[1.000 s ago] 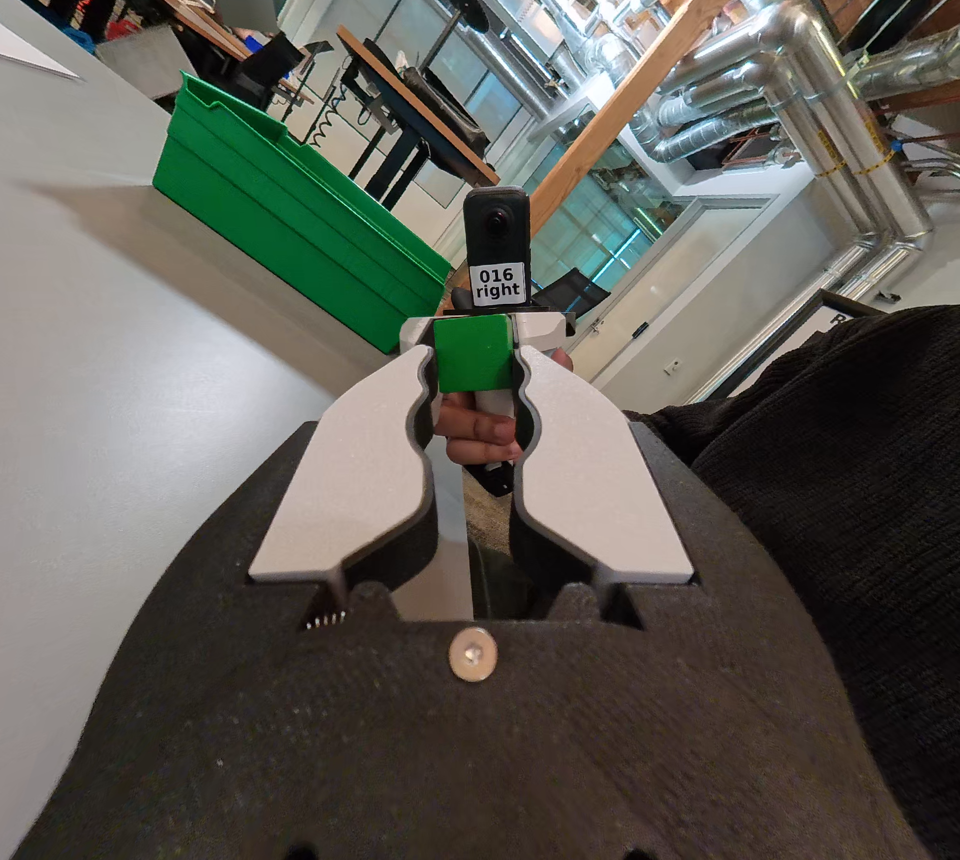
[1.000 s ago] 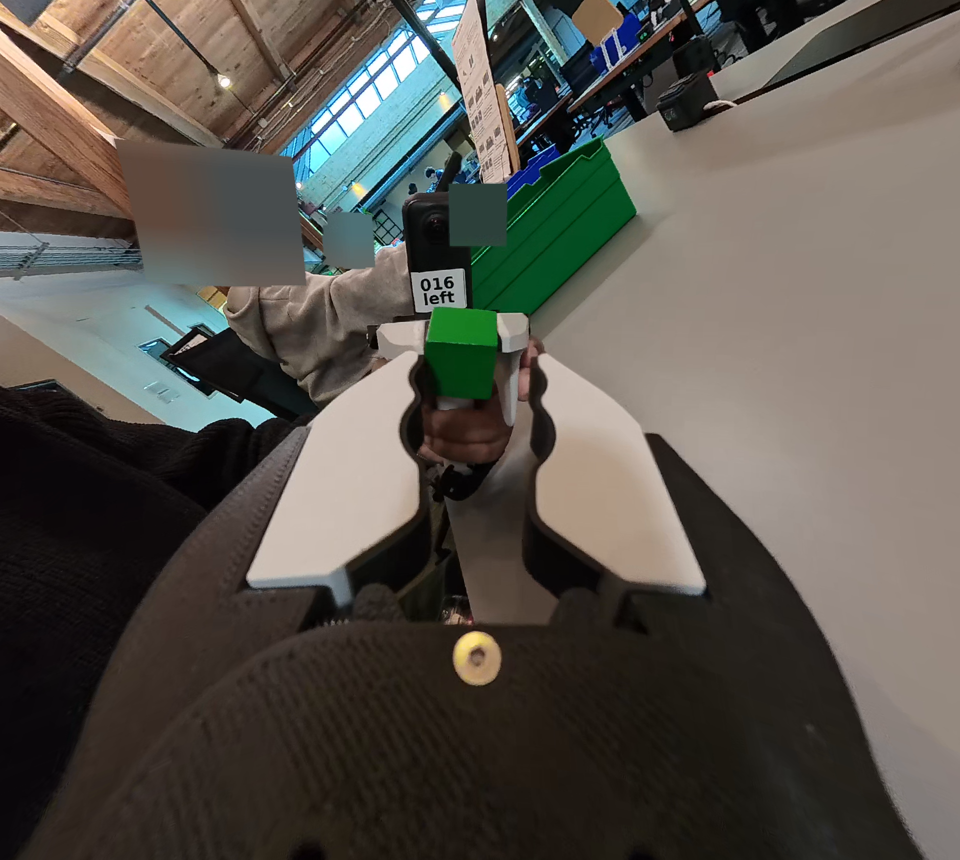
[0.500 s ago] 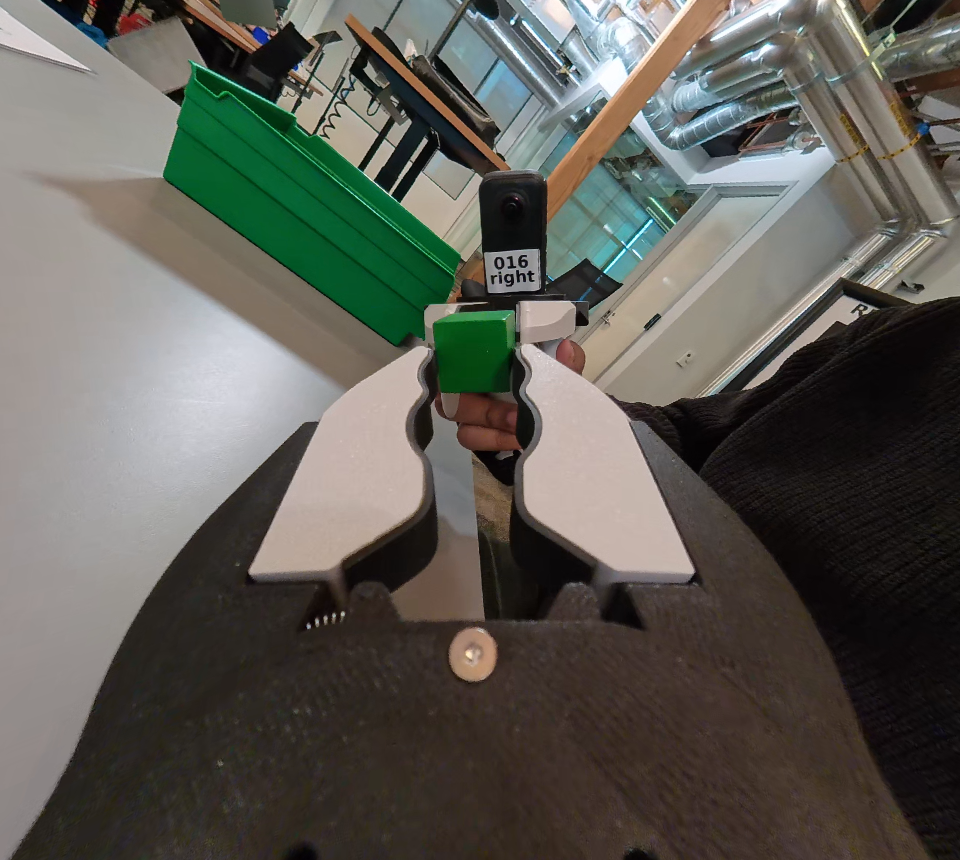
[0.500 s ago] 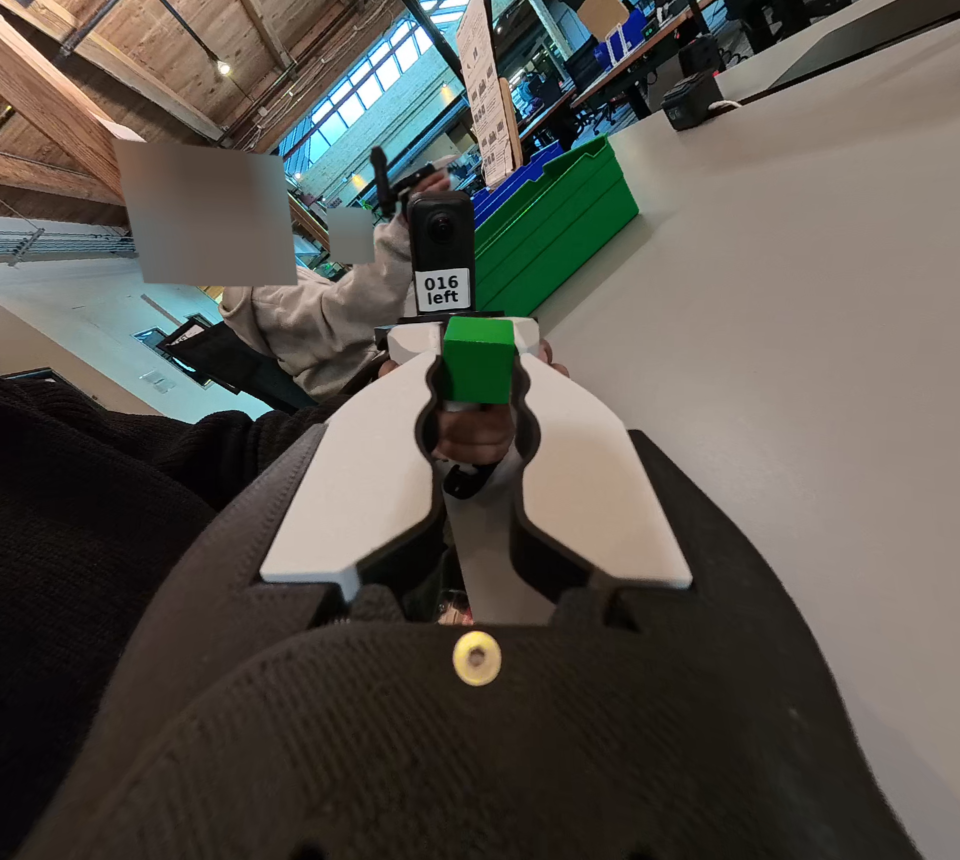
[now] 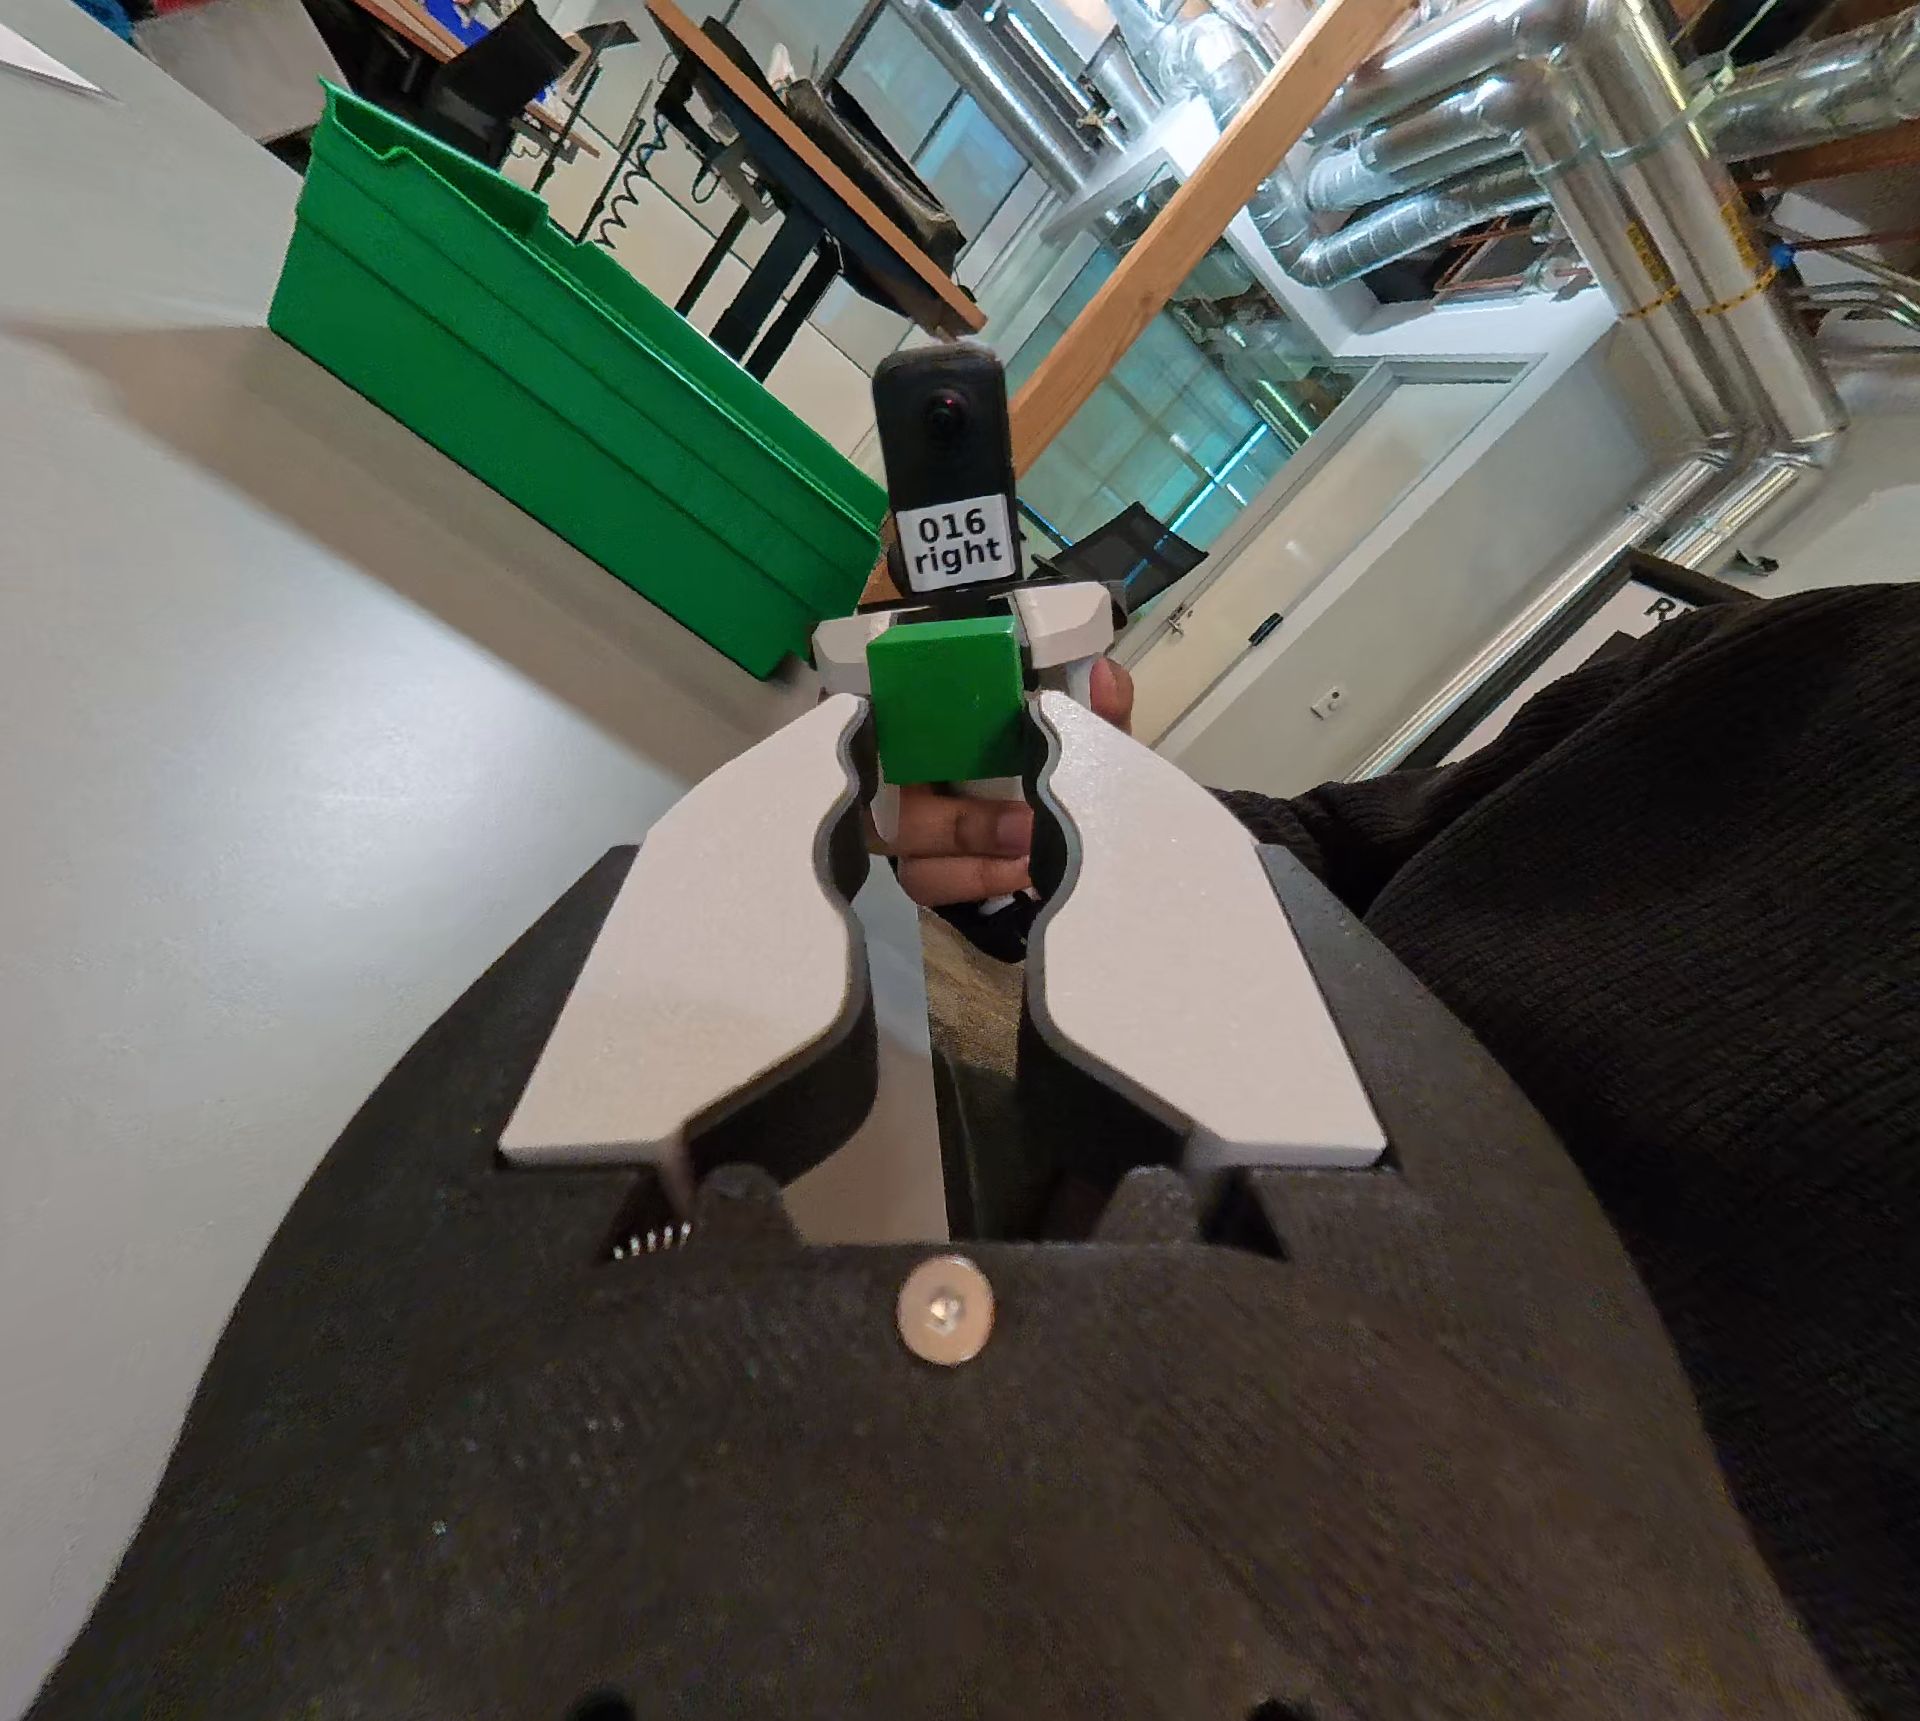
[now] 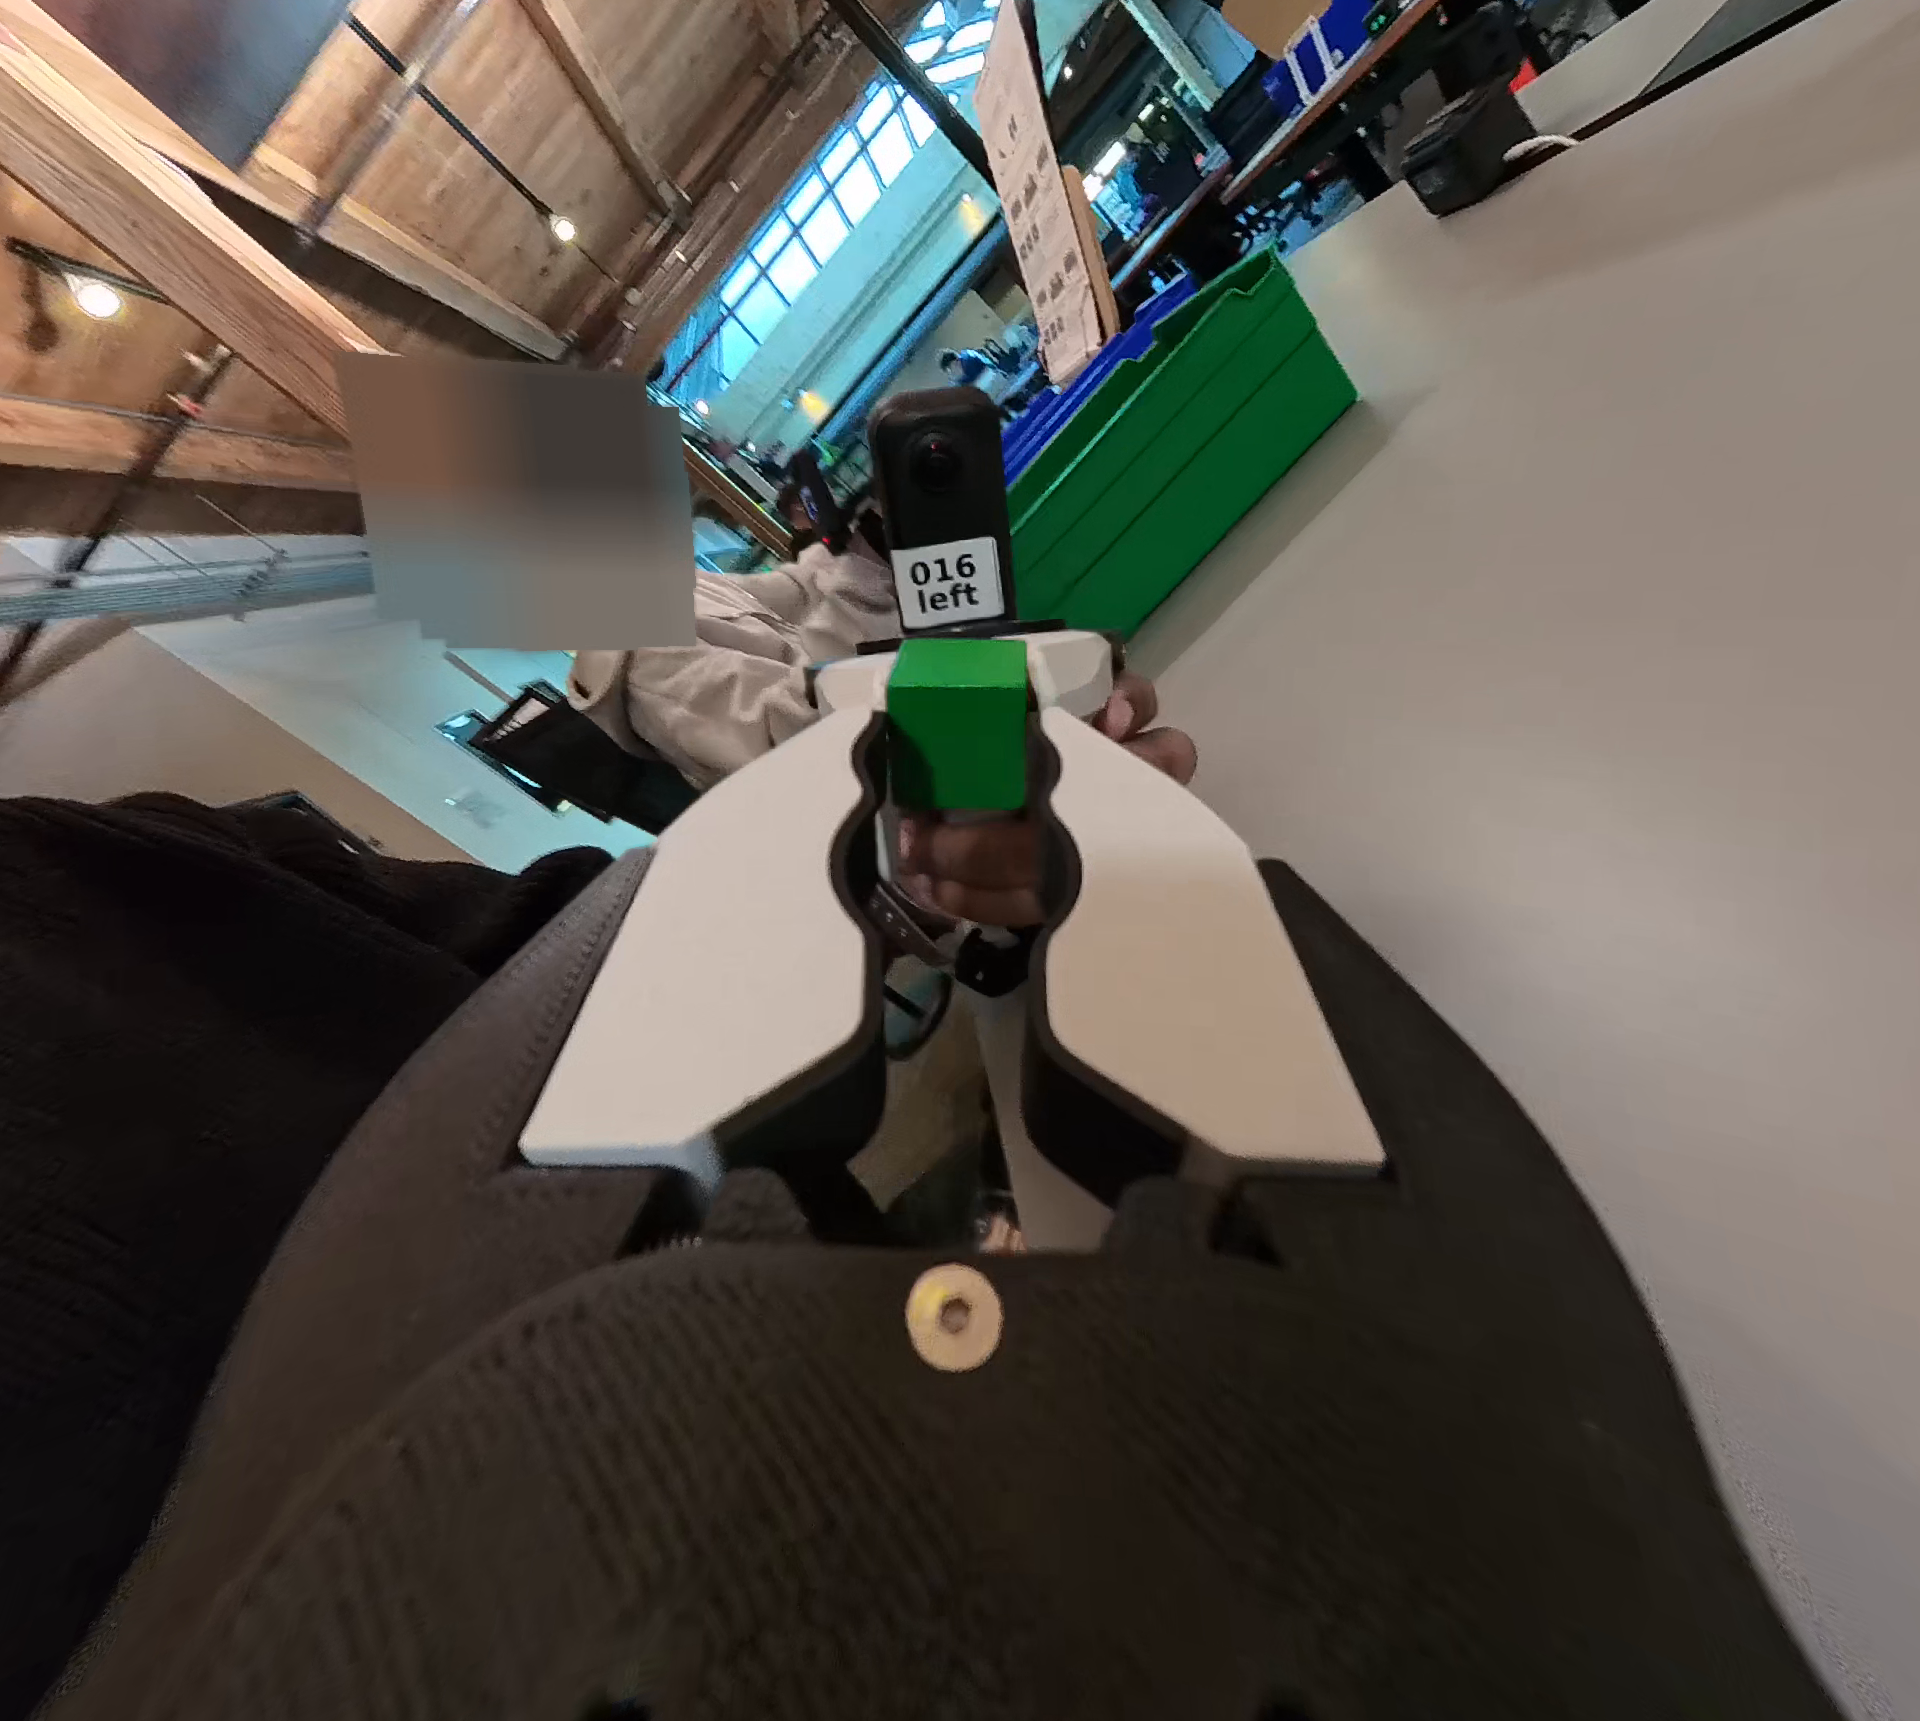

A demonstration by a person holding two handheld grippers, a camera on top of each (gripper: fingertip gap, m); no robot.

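Note:
A green cube (image 5: 940,705) is held in the air above the edge of a grey table (image 5: 208,736), between two grippers that face each other. My left gripper (image 5: 948,726) is shut on the cube from one side. My right gripper (image 6: 956,731) is shut on the same cube (image 6: 956,715) from the opposite side. Each view shows the other gripper's white fingers (image 5: 1065,632) and its black camera (image 6: 940,476) just behind the cube, with a hand (image 6: 971,871) on the handle below.
A green bin (image 5: 540,383) stands on the table beyond the grippers; it also shows in the right wrist view (image 6: 1174,466). A small black box (image 6: 1465,154) sits farther off. A person in a beige top (image 6: 717,684) sits behind. A black sleeve (image 5: 1662,944) fills one side.
My right gripper's fingers stood apart around the cube a second ago and have since closed on it. Both grippers shifted slightly; the left stayed shut on the cube.

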